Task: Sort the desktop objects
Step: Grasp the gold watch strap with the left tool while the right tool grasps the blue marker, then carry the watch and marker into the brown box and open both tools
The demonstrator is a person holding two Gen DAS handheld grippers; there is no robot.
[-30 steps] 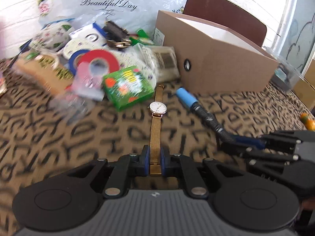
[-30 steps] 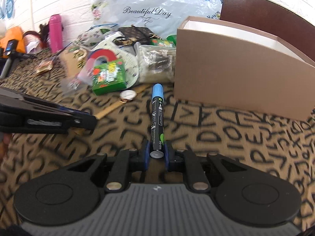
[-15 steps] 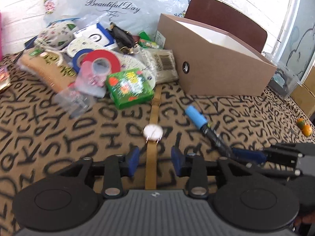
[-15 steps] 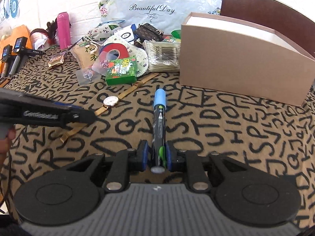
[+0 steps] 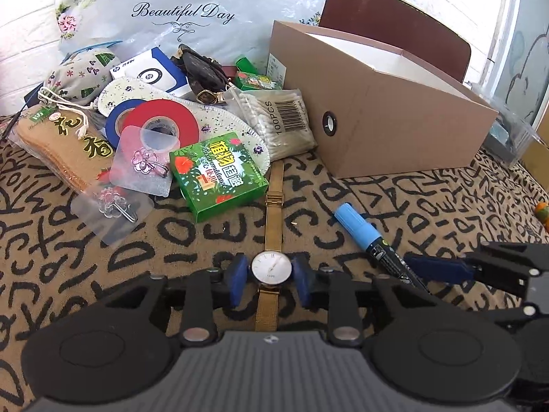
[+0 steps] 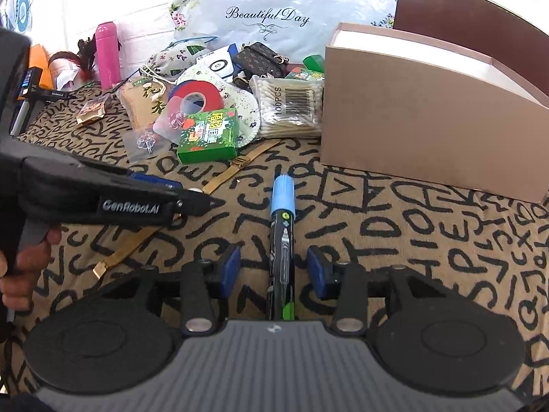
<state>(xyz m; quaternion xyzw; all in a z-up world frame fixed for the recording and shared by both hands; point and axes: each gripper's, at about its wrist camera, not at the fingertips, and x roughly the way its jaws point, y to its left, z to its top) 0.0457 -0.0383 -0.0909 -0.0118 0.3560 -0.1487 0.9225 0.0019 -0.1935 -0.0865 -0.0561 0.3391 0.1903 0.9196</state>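
Observation:
A gold mesh-strap watch [image 5: 271, 267] lies flat on the letter-print cloth; its white dial sits between the blue pads of my left gripper [image 5: 271, 283], which is open around it. A black marker with a blue cap [image 6: 282, 226] lies on the cloth between the pads of my right gripper [image 6: 272, 271], which is open with gaps on both sides. The marker [image 5: 374, 240] also shows in the left wrist view, and the watch strap [image 6: 236, 168] in the right wrist view. A brown cardboard box [image 5: 377, 110] with an open top stands behind them.
A pile lies back left: green box [image 5: 219, 175], red tape roll [image 5: 164, 123], blue tape, cotton swab pack [image 5: 278, 120], clear hook pads [image 5: 144, 164], pouch, brown purse. A pink bottle [image 6: 107, 55] stands far left. A plastic bag leans on the wall.
Both grippers have let go: the left opened off the watch strap and the right opened off the marker. Watch and marker now lie on the cloth, nearer to me than before.

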